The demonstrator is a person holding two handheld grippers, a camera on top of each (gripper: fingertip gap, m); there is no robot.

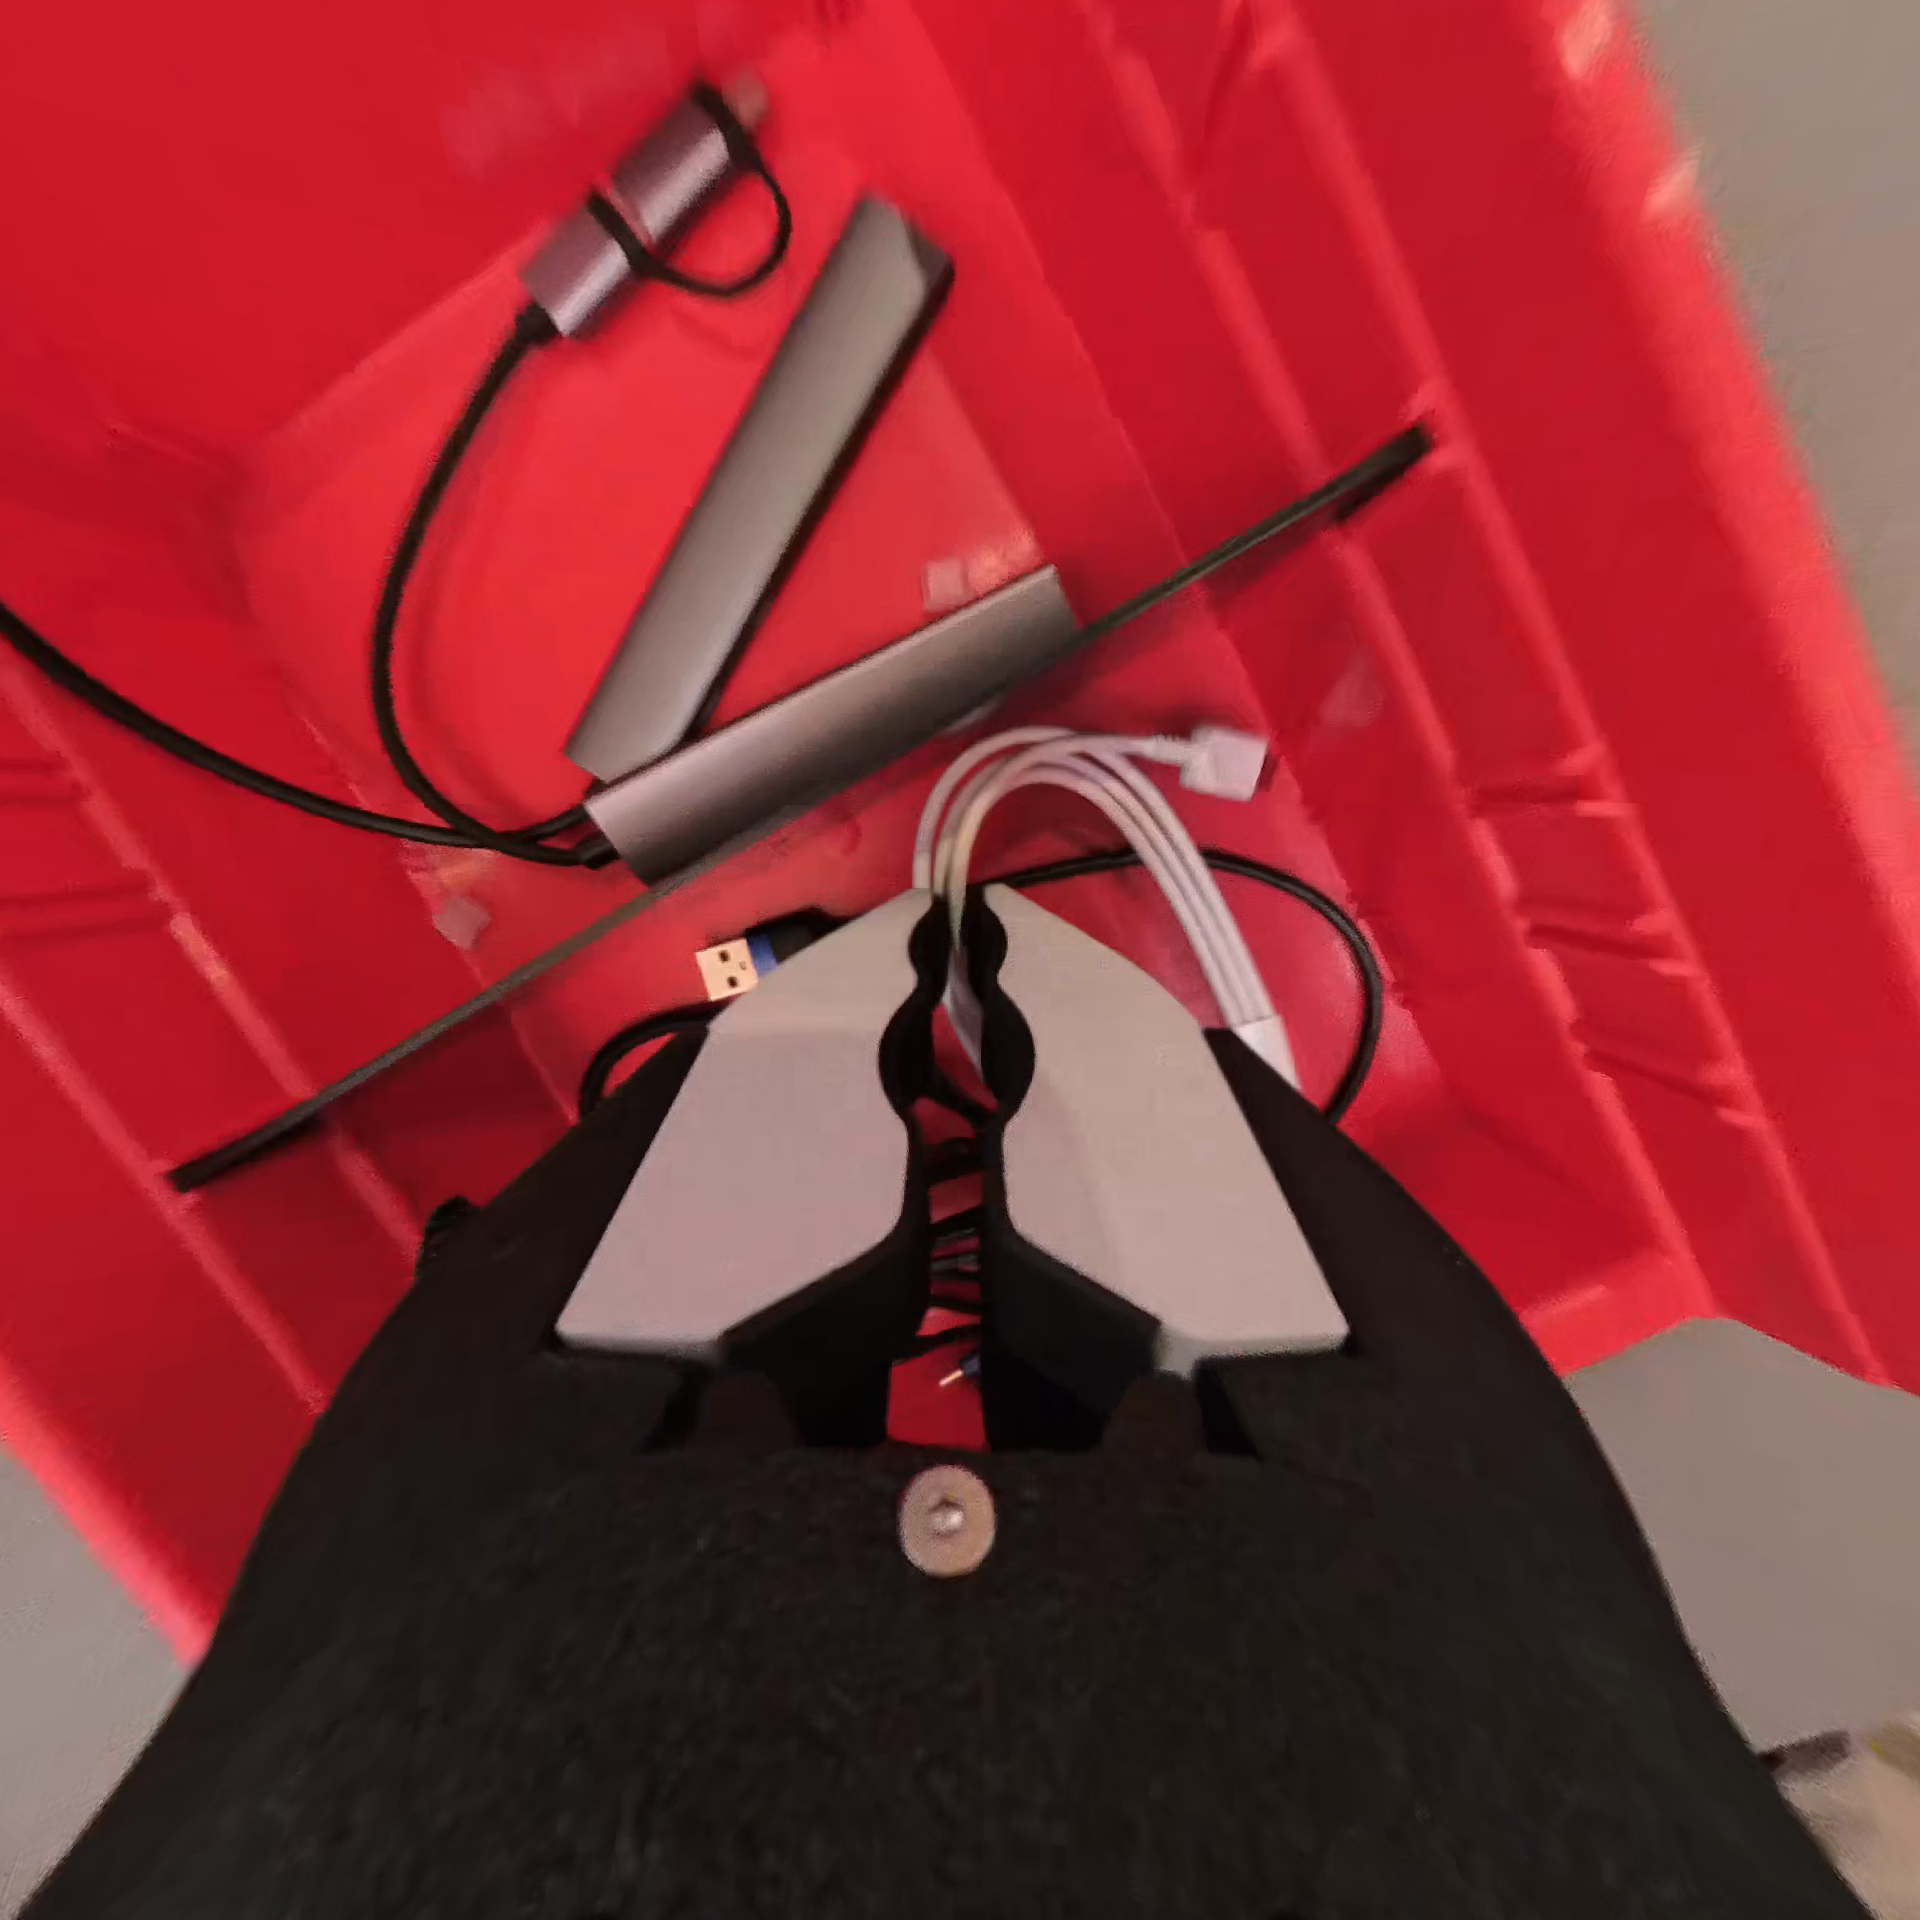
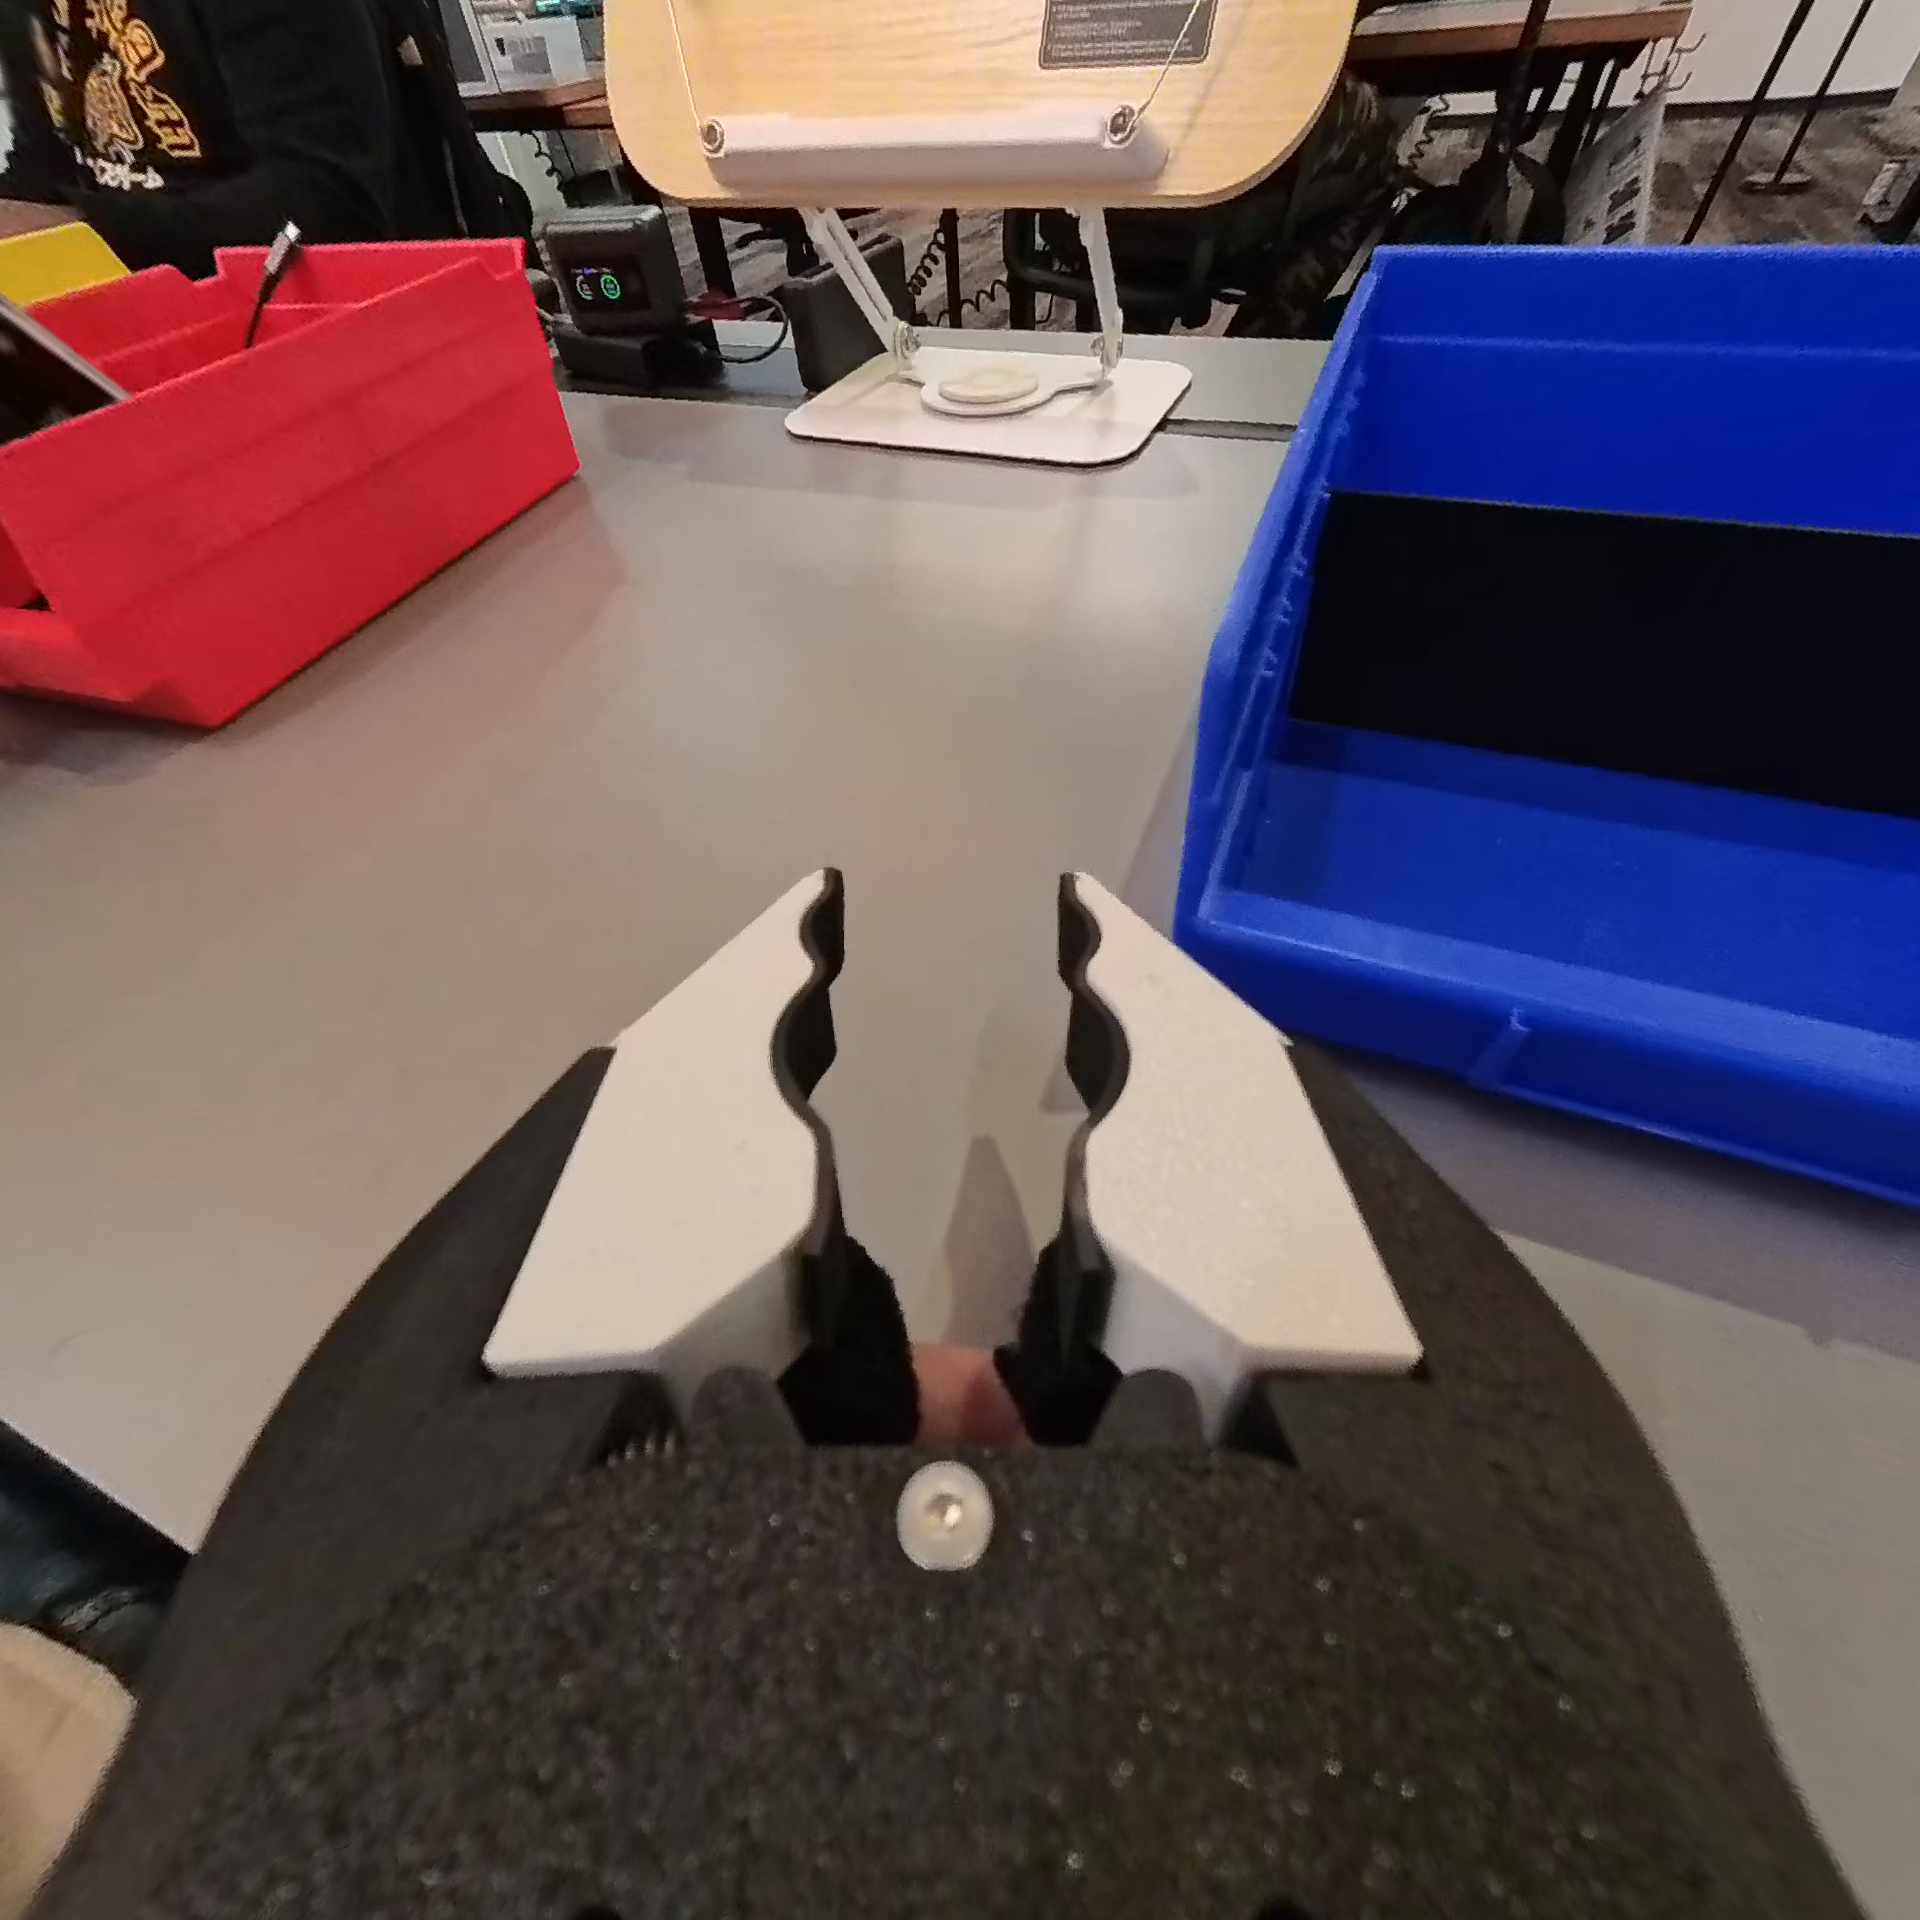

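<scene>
My left gripper (image 1: 956,904) reaches down into a red bin (image 1: 1455,520) and is shut on a white multi-head cable (image 1: 1049,769), whose strands arch out past the fingertips. A black cable with a blue-tipped USB plug (image 1: 732,966) lies under the fingers. Beyond a black divider (image 1: 1226,551), two grey USB hubs (image 1: 769,468) and a grey adapter plug (image 1: 634,239) lie on the bin floor. My right gripper (image 2: 951,894) is open and empty, held over the grey table (image 2: 623,831) beside a blue bin (image 2: 1558,935).
The red bin (image 2: 260,488) shows at the far left of the right wrist view, with a cable sticking up from it. A wooden board on a white stand (image 2: 987,405) sits at the table's far edge. A person in dark clothes (image 2: 156,104) is behind the red bin. Some 45 cm of space lies between my two pairs of fingers. Measured from the fingertips, the grey adapter plug (image 1: 634,239) is 12 cm or so from the left gripper and 50 cm from the right.
</scene>
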